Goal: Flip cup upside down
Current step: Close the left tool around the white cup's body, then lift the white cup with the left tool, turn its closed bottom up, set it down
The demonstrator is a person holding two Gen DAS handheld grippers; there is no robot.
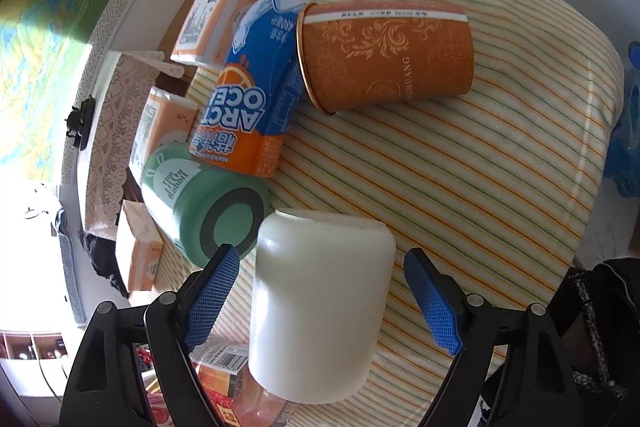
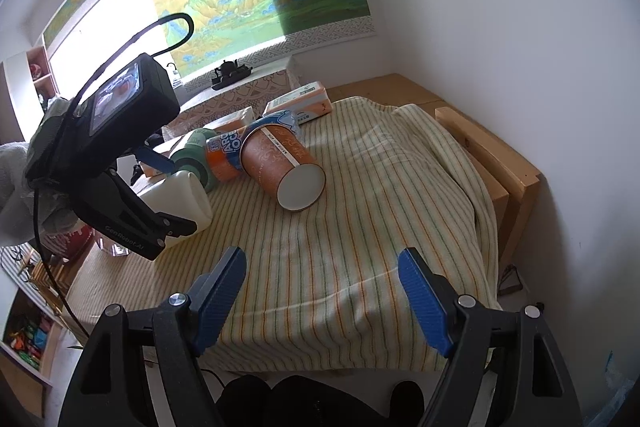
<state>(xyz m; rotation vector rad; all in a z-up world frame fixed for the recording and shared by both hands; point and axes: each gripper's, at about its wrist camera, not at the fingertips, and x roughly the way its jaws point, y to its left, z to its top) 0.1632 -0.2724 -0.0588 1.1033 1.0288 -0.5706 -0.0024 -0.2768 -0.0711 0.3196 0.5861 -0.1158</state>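
While left tool (image 1: pixel 320 291) straddles white cup (image 1: pixel 320 307), pads apart, untouched

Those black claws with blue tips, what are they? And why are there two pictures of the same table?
They are two hand-held grippers, pinching tools a person holds, one in each hand. Each carries a camera looking along its fingers, so each gives its own picture.

The left hand-held gripper is open, with a white cup between its blue fingers, not squeezed yet. The right hand-held gripper is open too, over the striped cloth, holding nothing. Its picture shows the left tool from the side.

Also on the cloth: an orange paper cup lying on its side, a blue and orange carton, and a green cup lying down too.
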